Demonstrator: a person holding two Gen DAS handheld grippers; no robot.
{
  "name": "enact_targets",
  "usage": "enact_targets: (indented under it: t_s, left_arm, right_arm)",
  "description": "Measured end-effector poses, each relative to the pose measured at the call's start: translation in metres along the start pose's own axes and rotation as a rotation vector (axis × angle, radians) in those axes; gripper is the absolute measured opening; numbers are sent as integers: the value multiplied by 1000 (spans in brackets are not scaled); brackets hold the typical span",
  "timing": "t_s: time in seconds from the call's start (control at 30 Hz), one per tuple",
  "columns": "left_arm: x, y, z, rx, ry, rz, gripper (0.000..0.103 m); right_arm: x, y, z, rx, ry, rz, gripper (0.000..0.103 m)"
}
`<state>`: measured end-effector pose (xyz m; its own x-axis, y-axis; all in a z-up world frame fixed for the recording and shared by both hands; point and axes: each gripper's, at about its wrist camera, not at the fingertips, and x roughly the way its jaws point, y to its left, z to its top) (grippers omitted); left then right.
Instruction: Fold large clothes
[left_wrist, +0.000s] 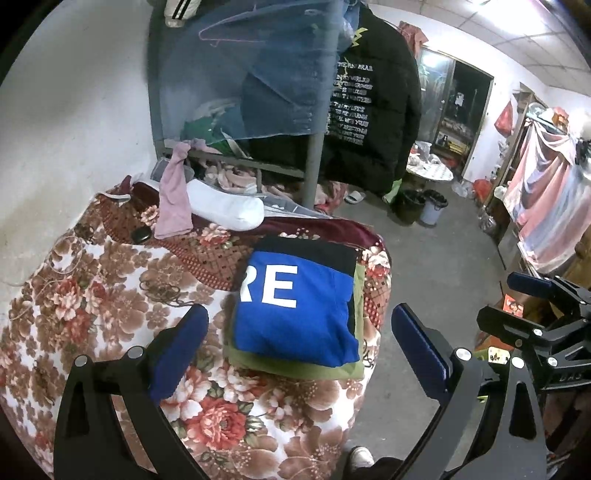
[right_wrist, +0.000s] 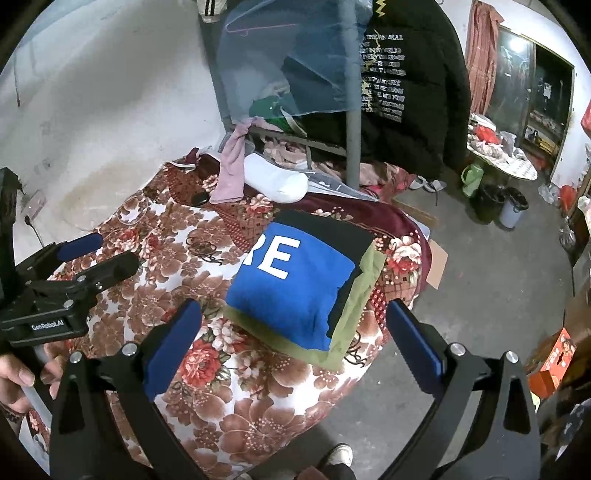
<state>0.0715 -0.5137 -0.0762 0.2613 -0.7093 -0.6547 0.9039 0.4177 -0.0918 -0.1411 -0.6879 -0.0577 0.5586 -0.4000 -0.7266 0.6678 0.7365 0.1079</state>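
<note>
- A folded blue garment with white letters "RE" lies on a black layer and a green one, stacked on the bed with its floral blanket.
- The right hand-held gripper hovers near the stack, fingers wide apart, holding nothing.
- The left hand-held gripper is off to the left above the blanket.
- A white sock and a pink cloth lie at the bed's far end.

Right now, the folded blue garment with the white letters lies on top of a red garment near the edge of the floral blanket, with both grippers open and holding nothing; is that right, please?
Not quite: under the blue garment lies an olive-green garment, not red, as the right wrist view shows. It does lie near the floral blanket's edge, with the left gripper and right gripper open and empty.
</note>
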Motion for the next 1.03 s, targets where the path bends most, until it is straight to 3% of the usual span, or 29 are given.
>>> enact_targets:
  t_s: [0.67,1.03]
  left_arm:
    - [7,-5,1,19,23,-18,97]
    - [7,-6,-11,34,55,-61,97]
  right_arm:
    - [16,-6,8,-10,16,-1,98]
    - [16,-11,-4,6,29,-13,98]
